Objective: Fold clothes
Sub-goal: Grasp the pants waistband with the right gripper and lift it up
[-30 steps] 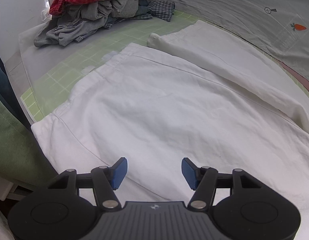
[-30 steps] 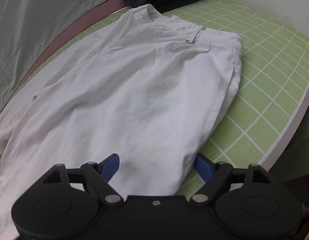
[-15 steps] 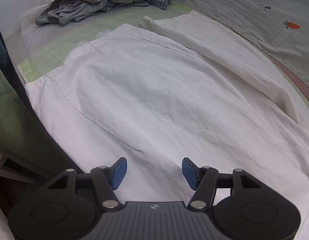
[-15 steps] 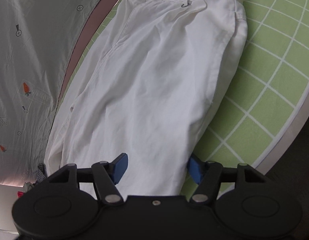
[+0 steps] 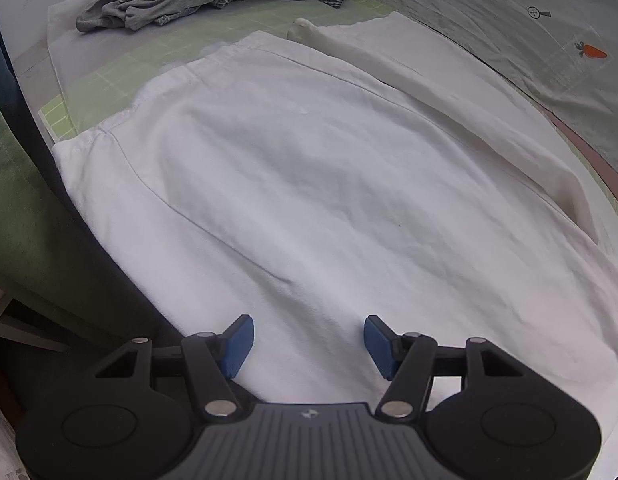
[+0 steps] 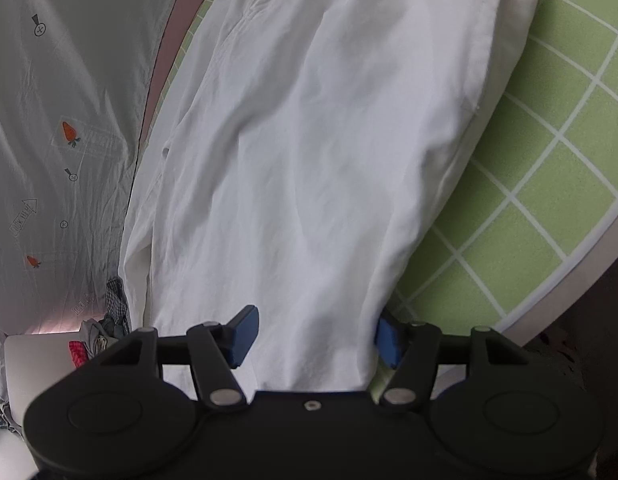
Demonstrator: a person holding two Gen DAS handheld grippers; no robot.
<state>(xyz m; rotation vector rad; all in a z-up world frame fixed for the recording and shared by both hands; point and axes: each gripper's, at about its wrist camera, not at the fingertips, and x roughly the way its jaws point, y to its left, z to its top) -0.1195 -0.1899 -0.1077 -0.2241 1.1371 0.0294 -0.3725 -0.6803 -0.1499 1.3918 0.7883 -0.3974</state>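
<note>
Right wrist view: white trousers [image 6: 309, 152] run lengthwise away from the right gripper [image 6: 315, 336] across a green grid mat [image 6: 549, 208]; a grey carrot-print sheet [image 6: 69, 80] lies alongside. Both grippers' jaws stand wide open, left gripper [image 5: 307, 340] included, gripping nothing.

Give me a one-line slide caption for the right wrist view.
Right gripper, fingers open, poised over the edge of white trousers spread on a green grid mat.

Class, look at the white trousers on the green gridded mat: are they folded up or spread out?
Spread out. The white cotton trousers lie flat at length, both legs visible, on the green gridded mat; no cross-fold shows.
</note>
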